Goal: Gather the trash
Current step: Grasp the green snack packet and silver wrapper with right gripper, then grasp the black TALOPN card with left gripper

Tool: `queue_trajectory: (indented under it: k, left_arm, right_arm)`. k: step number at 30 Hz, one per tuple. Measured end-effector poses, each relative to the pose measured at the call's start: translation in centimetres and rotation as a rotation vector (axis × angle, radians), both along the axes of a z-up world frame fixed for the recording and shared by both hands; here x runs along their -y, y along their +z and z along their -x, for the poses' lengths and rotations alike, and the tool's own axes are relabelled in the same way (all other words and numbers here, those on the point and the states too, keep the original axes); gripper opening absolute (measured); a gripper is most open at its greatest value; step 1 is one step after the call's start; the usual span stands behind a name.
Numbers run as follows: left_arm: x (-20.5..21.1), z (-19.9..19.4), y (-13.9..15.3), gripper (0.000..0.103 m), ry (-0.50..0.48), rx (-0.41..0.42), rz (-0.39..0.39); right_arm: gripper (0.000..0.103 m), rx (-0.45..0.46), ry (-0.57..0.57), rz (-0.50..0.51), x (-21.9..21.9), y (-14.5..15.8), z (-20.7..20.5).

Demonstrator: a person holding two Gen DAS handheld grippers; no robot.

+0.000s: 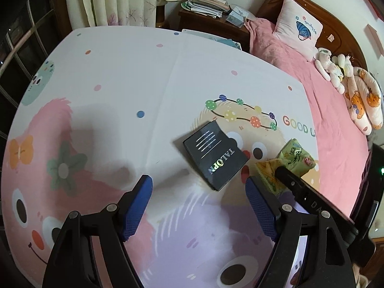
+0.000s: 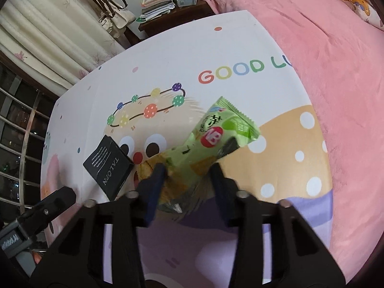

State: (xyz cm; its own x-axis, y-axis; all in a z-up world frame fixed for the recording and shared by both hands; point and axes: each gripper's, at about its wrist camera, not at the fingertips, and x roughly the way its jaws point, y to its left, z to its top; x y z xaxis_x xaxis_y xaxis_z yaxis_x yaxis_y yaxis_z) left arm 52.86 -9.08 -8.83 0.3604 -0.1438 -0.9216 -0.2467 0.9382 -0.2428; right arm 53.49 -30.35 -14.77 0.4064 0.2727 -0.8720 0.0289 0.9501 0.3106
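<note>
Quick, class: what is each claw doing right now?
Left claw: open, holding nothing; the black box lies just ahead.
Right claw: closed on the green snack wrapper.

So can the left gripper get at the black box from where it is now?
Probably yes. The left gripper stands open, with the black box lying flat on the mat just ahead of its fingertips and nothing between them. The right gripper, around the green wrapper, sits off to the side.

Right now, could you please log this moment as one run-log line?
right claw: around green snack wrapper, grip unclear | left claw: open, empty | black box: on mat
</note>
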Motion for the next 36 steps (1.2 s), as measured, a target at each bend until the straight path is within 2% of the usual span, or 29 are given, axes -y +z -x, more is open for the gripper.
queue_trajectory:
  k: [1,5,10,17,25,29,34,35,36]
  left_arm:
    - [0.1,-0.3,-0.1,0.082,0.002,-0.003,0.003]
    - [1.0,-1.9,-0.7,0.082,0.005,-0.027,0.007]
    - [1.8,-4.0,-1.7,0.082,0.051,-0.083,-0.014]
    - [2.0,-7.0,-3.4,0.081,0.158,-0.162,-0.008]
    - [3.5,-9.3,-5.4,0.081,0.193,-0.236,-0.060]
    - [4.6,-9.8,-5.5,0.081,0.174,-0.244,-0.091]
    - [5.1,-9.4,-5.4,0.070,0.136,-0.234,-0.120]
    - [5.2,-9.1,-5.2,0.064,0.130,-0.225,-0.116]
    - [5.2,-8.7,-5.2,0.047,0.127,-0.218,-0.129]
  right_arm:
    - [0.025,-0.001,0.008,-0.015,0.1,0.0,0.0]
    - [0.013,0.021,0.043,-0.012,0.4,0.3,0.3]
    - [0.003,0.057,0.092,-0.008,0.8,1.1,0.8]
    - [0.002,0.095,0.133,0.023,1.3,1.9,1.2]
    - [0.002,0.099,0.138,0.020,2.1,2.1,0.9]
    - [0.002,0.097,0.140,0.015,2.1,2.1,1.0]
    - [0.002,0.089,0.140,0.003,2.2,2.0,1.5]
    - [0.002,0.087,0.142,0.002,2.1,2.0,1.7]
    - [0.002,0.084,0.145,0.002,2.0,2.0,2.0]
